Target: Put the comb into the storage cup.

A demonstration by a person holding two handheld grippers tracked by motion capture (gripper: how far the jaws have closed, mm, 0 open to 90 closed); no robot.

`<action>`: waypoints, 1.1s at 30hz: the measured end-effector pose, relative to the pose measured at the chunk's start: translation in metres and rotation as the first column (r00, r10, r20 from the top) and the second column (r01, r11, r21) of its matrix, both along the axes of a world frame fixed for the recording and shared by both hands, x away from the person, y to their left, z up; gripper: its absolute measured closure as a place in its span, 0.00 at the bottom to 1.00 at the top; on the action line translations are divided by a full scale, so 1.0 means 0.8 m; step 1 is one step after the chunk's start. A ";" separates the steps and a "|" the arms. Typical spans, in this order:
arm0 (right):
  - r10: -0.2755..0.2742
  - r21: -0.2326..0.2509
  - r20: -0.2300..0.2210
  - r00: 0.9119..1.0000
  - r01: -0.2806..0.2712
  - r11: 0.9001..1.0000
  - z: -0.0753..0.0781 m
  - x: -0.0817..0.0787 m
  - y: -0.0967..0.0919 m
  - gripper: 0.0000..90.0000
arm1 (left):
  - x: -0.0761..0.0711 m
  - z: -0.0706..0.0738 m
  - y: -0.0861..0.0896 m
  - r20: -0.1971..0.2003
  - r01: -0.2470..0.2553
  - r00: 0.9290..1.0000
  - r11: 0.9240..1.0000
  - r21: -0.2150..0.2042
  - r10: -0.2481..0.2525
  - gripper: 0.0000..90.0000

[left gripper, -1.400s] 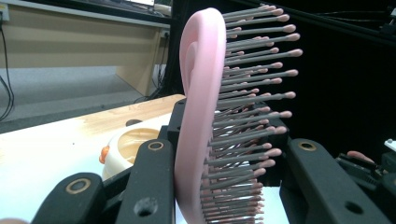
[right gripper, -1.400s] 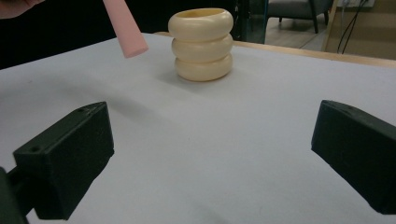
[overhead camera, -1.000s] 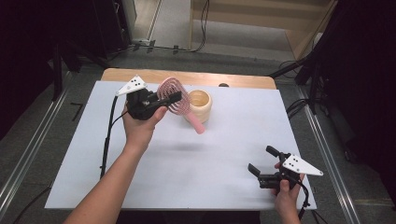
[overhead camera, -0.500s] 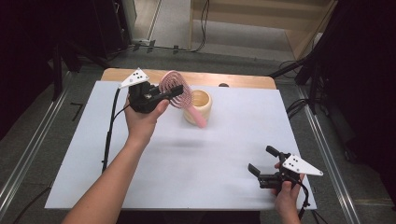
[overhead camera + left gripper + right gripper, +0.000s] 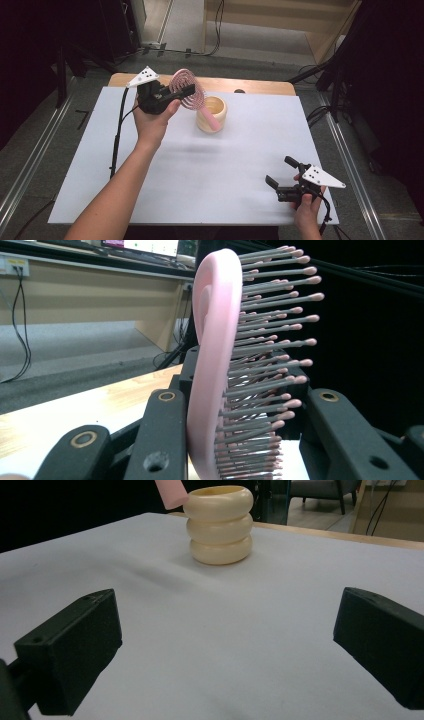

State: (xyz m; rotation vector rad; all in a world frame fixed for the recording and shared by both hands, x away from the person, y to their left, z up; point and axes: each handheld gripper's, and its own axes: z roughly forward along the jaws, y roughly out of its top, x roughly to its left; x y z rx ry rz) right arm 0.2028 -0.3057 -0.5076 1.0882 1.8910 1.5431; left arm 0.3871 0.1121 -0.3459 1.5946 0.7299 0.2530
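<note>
On the white table (image 5: pixel 200 175), the cream holder (image 5: pixel 215 111) stands empty. The left gripper (image 5: pixel 172 95) clamps the pink hairbrush (image 5: pixel 186 89) above it, handle not yet inside; the right gripper (image 5: pixel 285 175) waits agape.

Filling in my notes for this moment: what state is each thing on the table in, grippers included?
Hairbrush: lifted, clamped by its head, handle tip hanging in front of the holder's mouth.
Holder: upright on the table; what it holds inside is not visible.
Left gripper: shut on the hairbrush, raised off the table.
Right gripper: open, nothing between its jaws, low near the table's front edge.
Table: covered in a white sheet.
</note>
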 end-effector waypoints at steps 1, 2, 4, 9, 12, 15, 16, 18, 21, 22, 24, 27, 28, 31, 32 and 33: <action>0.000 0.000 0.000 1.000 0.000 1.000 0.000 0.000 0.000 0.00 | 0.002 0.000 0.000 -0.001 -0.002 1.000 1.000 -0.002 0.002 0.74; 0.000 0.001 0.000 1.000 0.000 1.000 0.000 0.000 0.000 0.00 | 0.002 0.000 0.000 -0.001 -0.002 1.000 1.000 -0.002 0.002 0.74; -0.001 0.000 -0.003 1.000 0.001 1.000 0.000 0.000 0.000 0.00 | 0.005 0.000 0.000 0.000 -0.005 1.000 1.000 0.004 0.005 0.74; 0.000 0.000 -0.008 1.000 0.000 1.000 0.000 0.001 0.001 0.00 | 0.012 -0.001 0.001 -0.006 -0.011 1.000 1.000 -0.009 0.011 0.74; 0.000 -0.001 -0.008 1.000 0.000 1.000 -0.001 0.001 0.001 0.00 | 0.015 0.001 0.001 -0.005 -0.017 1.000 1.000 -0.013 0.017 0.74; -0.001 0.001 -0.011 1.000 0.001 1.000 -0.001 0.001 0.001 0.00 | 0.018 0.002 0.001 -0.004 -0.021 1.000 1.000 -0.017 0.021 0.73; -0.001 0.002 -0.010 1.000 0.001 1.000 -0.001 0.001 0.001 0.00 | 0.019 0.002 0.001 -0.006 -0.023 1.000 1.000 -0.015 0.023 0.74; 0.000 0.001 -0.009 1.000 0.000 1.000 -0.001 0.001 0.001 0.00 | 0.020 0.003 0.002 -0.004 -0.026 1.000 1.000 -0.013 0.026 0.74; 0.000 0.001 -0.010 1.000 0.000 1.000 -0.001 0.001 0.001 0.00 | 0.023 0.005 0.002 -0.002 -0.032 0.999 0.999 -0.015 0.032 0.74; 0.001 0.001 -0.010 1.000 -0.001 1.000 -0.001 0.001 0.001 0.00 | 0.024 0.006 0.002 -0.002 -0.032 0.999 0.999 -0.016 0.032 0.74; 0.000 0.000 -0.009 1.000 0.000 1.000 -0.001 0.001 0.001 0.00 | 0.025 0.007 0.002 -0.001 -0.037 0.999 0.999 -0.018 0.037 0.74; -0.001 0.001 -0.010 1.000 0.001 1.000 -0.001 0.001 0.001 0.00 | 0.028 0.009 0.003 -0.001 -0.040 0.999 0.999 -0.015 0.040 0.74; -0.001 0.001 -0.010 1.000 0.001 1.000 -0.001 0.001 0.000 0.00 | 0.028 0.009 0.002 -0.001 -0.042 0.999 0.999 -0.017 0.042 0.74; -0.001 0.002 -0.012 1.000 0.001 1.000 -0.001 0.001 0.000 0.00 | 0.032 0.011 0.003 0.001 -0.046 0.999 0.999 -0.015 0.046 0.74; -0.002 0.002 -0.010 1.000 0.002 1.000 -0.001 0.001 0.000 0.00 | 0.033 0.012 0.003 0.001 -0.050 0.999 0.999 -0.015 0.050 0.74; -0.002 0.002 -0.010 1.000 0.002 1.000 -0.001 0.001 0.000 0.00 | 0.034 0.012 0.003 0.003 -0.053 0.999 0.998 -0.019 0.053 0.74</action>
